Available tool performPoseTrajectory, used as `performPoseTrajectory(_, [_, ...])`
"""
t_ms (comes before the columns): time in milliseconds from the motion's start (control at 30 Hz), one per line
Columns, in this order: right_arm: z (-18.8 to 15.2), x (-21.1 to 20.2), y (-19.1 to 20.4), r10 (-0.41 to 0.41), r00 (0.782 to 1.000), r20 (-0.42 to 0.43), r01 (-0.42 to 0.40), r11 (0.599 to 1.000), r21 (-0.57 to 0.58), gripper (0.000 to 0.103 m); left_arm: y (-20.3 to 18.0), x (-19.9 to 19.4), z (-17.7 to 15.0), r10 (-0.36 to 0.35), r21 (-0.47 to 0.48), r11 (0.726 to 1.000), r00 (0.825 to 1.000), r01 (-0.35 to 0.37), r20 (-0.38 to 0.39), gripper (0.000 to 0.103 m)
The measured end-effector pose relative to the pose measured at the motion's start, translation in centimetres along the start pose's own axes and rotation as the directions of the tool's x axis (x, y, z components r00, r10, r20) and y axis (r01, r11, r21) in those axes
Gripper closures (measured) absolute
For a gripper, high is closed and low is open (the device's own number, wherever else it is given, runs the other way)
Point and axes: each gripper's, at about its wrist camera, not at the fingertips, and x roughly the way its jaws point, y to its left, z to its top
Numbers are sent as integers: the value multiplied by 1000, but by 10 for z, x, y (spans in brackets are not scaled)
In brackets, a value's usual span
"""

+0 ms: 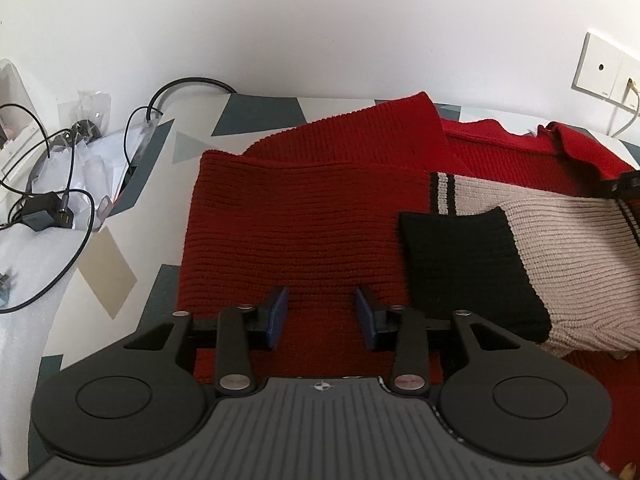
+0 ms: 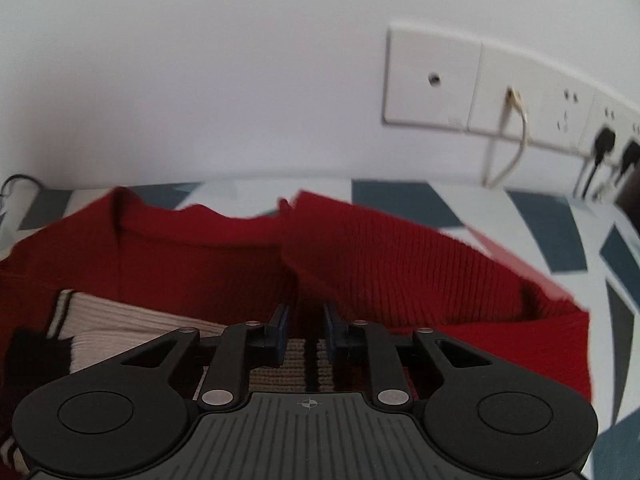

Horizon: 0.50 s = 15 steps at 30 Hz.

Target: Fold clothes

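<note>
STEP: sleeves folded onto your red sweater (image 1: 304,216) | left claw (image 1: 321,316) wide, empty | right claw (image 2: 305,334) narrow, empty | NEXT: grip hem, fold upward.

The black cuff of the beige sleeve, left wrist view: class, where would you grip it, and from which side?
Judging by its pose, pinch the black cuff at its free left edge, coming from the left over the red sweater. That edge lies loose on top, while the other end runs into the beige sleeve.

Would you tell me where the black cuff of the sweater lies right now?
In the left wrist view the black cuff lies right of centre, on the red knit body, ending the beige sleeve.
</note>
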Motion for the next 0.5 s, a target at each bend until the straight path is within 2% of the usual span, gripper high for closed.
performPoseTrajectory(100, [-2, 17, -3, 45, 999, -27, -44, 998, 53, 100, 4, -2, -3, -9, -13, 1000, 1000, 9, -6, 61])
performPoseTrajectory(200, [3, 27, 1, 66, 998, -12, -65, 995, 75, 101, 6, -2, -6, -7, -12, 1000, 1000, 7, -3, 58])
performPoseTrajectory(300, [10, 33, -2, 151, 988, -24, -146, 977, 157, 103, 6, -2, -6, -4, -6, 1000, 1000, 4, 0, 57])
performPoseTrajectory(367, [13, 34, -3, 190, 981, -41, -178, 964, 199, 103, 6, -2, -6, 0, -7, 1000, 1000, 0, -1, 52])
performPoseTrajectory(400, [14, 33, -4, 211, 976, -49, -195, 955, 222, 98, 7, -1, -6, 3, -8, 1000, 1000, -4, -1, 50])
performPoseTrajectory(467, [13, 25, -7, 219, 975, -36, -203, 946, 253, 71, 11, 0, -6, 14, -19, 1000, 1000, -14, -6, 36])
performPoseTrajectory(500, [10, 16, -9, 202, 979, -4, -195, 949, 249, 48, 15, 1, -5, 14, -29, 999, 1000, -14, -13, 33])
